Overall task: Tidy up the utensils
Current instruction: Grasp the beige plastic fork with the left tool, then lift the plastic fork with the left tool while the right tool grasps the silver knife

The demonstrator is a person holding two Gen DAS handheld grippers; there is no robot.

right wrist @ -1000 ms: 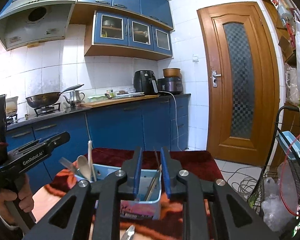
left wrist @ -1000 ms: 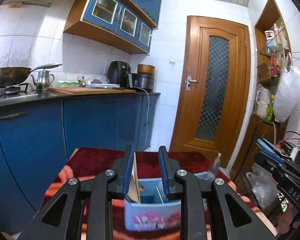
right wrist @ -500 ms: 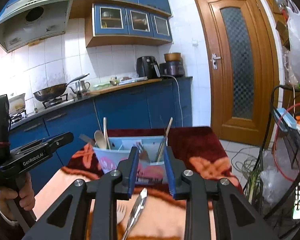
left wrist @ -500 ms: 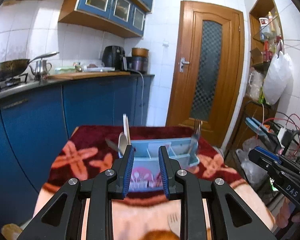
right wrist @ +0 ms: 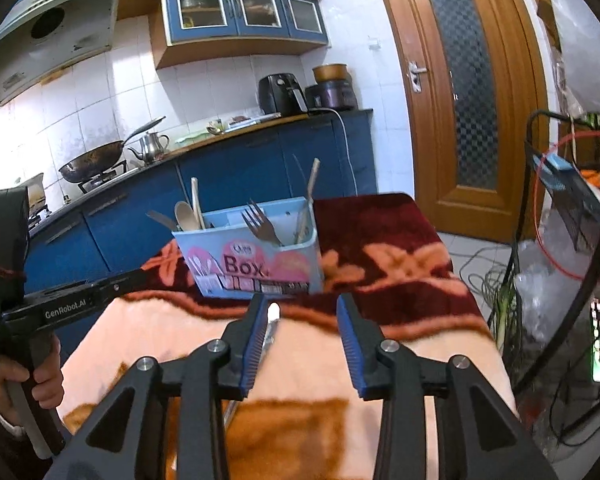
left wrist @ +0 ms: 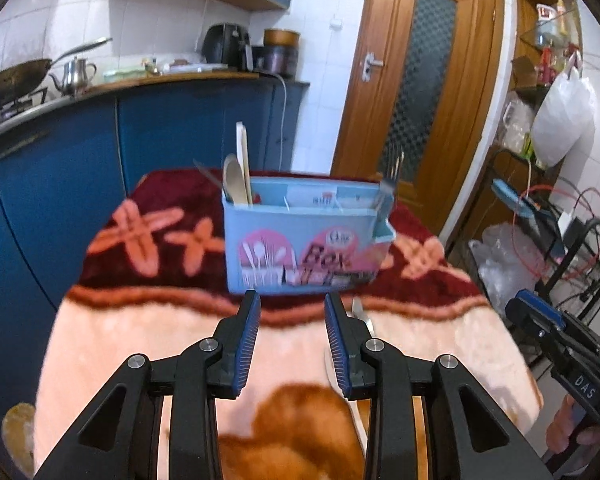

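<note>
A light blue utensil box (left wrist: 304,236) stands on the blanket-covered table (left wrist: 172,344); it also shows in the right wrist view (right wrist: 256,258). It holds wooden spoons (left wrist: 236,178), a wooden fork (right wrist: 262,224), chopsticks (right wrist: 310,192) and a metal fork (left wrist: 392,172). My left gripper (left wrist: 292,312) is open and empty, in front of the box. My right gripper (right wrist: 302,312) is open and empty. A metal utensil (right wrist: 270,326) lies on the table beside its left finger; it also shows behind the left gripper's right finger (left wrist: 362,314).
Blue kitchen cabinets (left wrist: 60,168) with a wok (right wrist: 92,158) and kettle (left wrist: 74,76) run along the left. A wooden door (left wrist: 416,80) is behind the table. A wire rack (right wrist: 572,208) with cables and bags stands to the right.
Both grippers have pulled back from the box and lowered toward the near table. Both have opened wider. The utensil on the table now shows near both grippers.
</note>
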